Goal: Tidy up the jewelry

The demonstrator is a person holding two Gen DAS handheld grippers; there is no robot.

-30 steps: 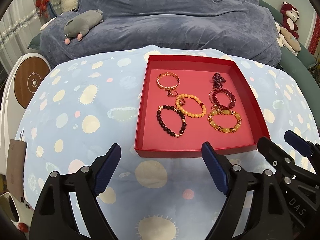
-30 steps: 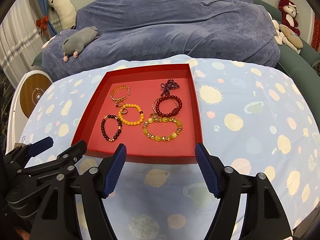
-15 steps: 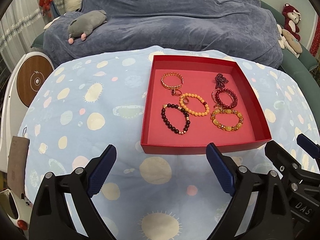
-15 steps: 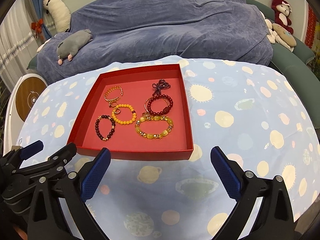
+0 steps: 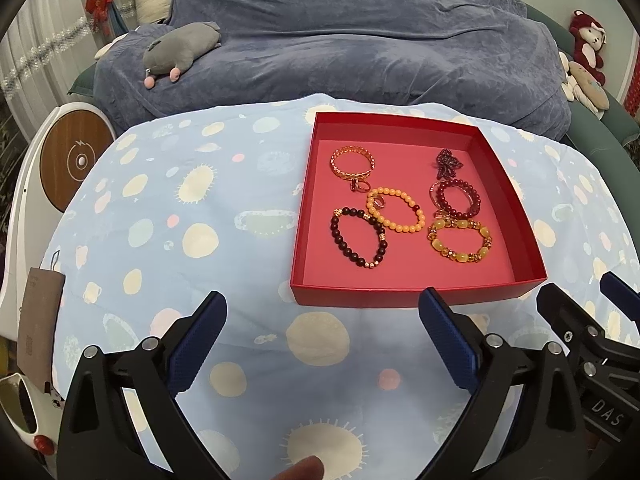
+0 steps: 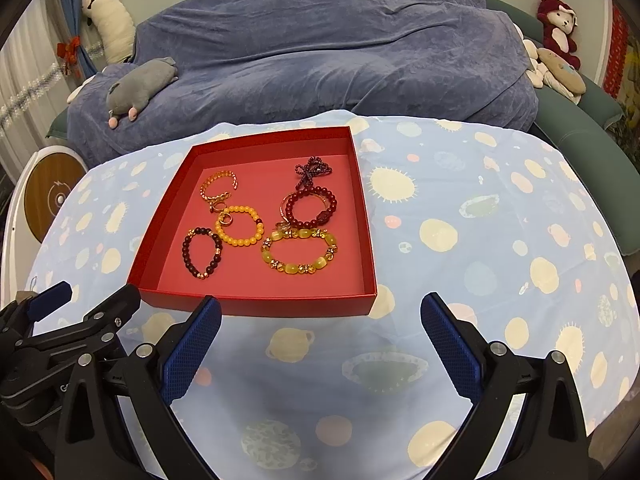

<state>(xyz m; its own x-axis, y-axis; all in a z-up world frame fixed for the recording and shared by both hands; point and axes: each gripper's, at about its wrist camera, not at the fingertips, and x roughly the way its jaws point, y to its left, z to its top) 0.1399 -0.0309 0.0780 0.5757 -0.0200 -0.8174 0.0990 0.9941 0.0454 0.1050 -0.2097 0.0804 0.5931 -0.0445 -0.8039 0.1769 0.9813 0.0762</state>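
Observation:
A shallow red tray (image 5: 360,298) (image 6: 280,306) sits on the spotted cloth and holds several bracelets. These are a gold chain bracelet (image 5: 352,162), an orange bead bracelet (image 5: 394,210), a dark bead bracelet (image 5: 358,238), a dark red bracelet (image 5: 456,200), a yellow bracelet (image 5: 460,240) and a small purple bead piece (image 5: 448,162). Two small rings (image 5: 360,186) lie by the gold and orange bracelets. My left gripper (image 5: 324,300) hovers short of the tray's front wall; its jaws are opening, with nothing between them. My right gripper (image 6: 320,302) is open and empty at the tray's front right corner.
A light blue cloth (image 6: 460,240) with pale spots covers the table. Behind it lies a sofa under a blue blanket (image 5: 360,40) with a grey plush toy (image 5: 180,48). A round white and wood stand (image 5: 76,160) is at the left. A fingertip (image 5: 304,470) shows at the bottom edge.
Both grippers' jaws have spread wider apart. The tray and the jewelry lie as before, and both hands have stayed almost still.

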